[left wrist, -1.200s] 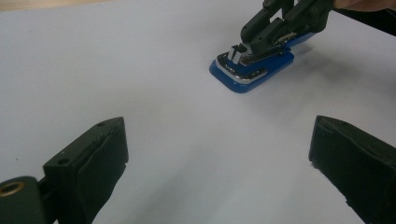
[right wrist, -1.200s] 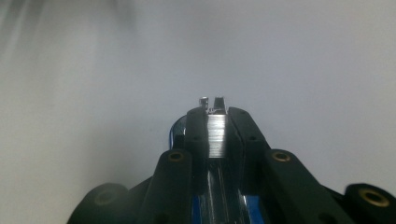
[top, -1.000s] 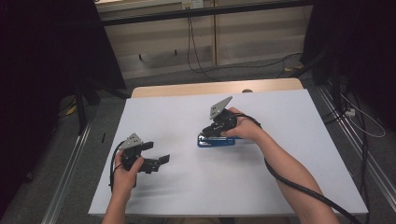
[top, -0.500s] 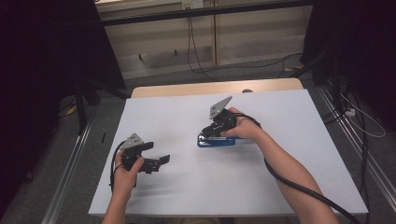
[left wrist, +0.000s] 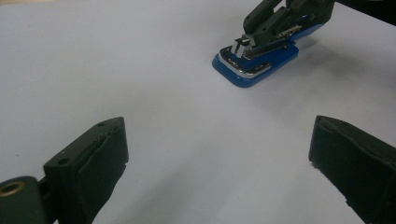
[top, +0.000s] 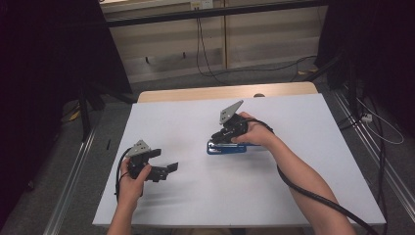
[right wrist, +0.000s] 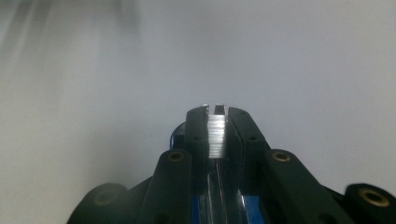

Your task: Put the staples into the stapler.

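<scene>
High view, and we're looking down on a white counter [top: 293, 196] with both hands on it. The right claw [top: 219, 139] sits near the middle of the counter, a little toward the far edge, tipped down onto a blue stapler [top: 226, 148] that lies flat on the surface. The right hand [top: 257, 134] wraps the claw's body, with its thick black cable running back along the forearm toward the near right corner.

In the right gripper view, the two black jaws are drawn in tight on either side of a silvery strip of staples [right wrist: 216, 135], with the stapler's blue body [right wrist: 201, 210] showing below them. So the right claw is clenched, grasping the staple strip in the opened stapler.

Over by the near left corner the left claw [top: 164, 169] is held low above the counter, the left hand [top: 131, 178] around its body, jaws pointing across toward the stapler, well apart from it.

In the left gripper view, its two jaws stand wide with bare counter between them: released, holding nothing. Farther off in that view the stapler [left wrist: 254, 63] lies with its chrome channel exposed, the right claw [left wrist: 280, 21] pressed on top of it.
</scene>
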`<state>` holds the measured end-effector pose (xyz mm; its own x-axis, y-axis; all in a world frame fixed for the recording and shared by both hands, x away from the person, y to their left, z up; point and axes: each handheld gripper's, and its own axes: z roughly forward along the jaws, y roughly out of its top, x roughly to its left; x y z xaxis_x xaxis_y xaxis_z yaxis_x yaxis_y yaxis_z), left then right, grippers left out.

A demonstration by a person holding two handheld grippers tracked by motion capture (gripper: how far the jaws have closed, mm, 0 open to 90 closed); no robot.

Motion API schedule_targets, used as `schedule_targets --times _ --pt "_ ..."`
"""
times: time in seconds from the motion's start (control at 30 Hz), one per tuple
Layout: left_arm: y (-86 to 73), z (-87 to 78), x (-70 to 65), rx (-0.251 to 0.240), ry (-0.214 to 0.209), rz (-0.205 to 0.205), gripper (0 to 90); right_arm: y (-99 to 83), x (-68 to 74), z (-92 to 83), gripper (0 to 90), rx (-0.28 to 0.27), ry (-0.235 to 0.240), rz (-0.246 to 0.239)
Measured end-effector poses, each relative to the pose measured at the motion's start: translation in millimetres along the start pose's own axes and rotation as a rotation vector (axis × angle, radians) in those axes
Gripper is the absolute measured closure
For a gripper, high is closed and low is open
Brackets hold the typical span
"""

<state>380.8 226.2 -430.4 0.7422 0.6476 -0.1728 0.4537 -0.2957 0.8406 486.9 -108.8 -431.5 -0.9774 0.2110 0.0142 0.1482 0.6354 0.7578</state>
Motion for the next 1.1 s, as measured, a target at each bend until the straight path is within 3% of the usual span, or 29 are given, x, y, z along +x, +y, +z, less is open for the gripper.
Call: schedule_targets --times 1.1 --pt "0.4 0.1 0.3 -0.013 -0.002 0.000 4.8 -1.6 0.7 2.0 75.0 -0.005 0.000 0.012"
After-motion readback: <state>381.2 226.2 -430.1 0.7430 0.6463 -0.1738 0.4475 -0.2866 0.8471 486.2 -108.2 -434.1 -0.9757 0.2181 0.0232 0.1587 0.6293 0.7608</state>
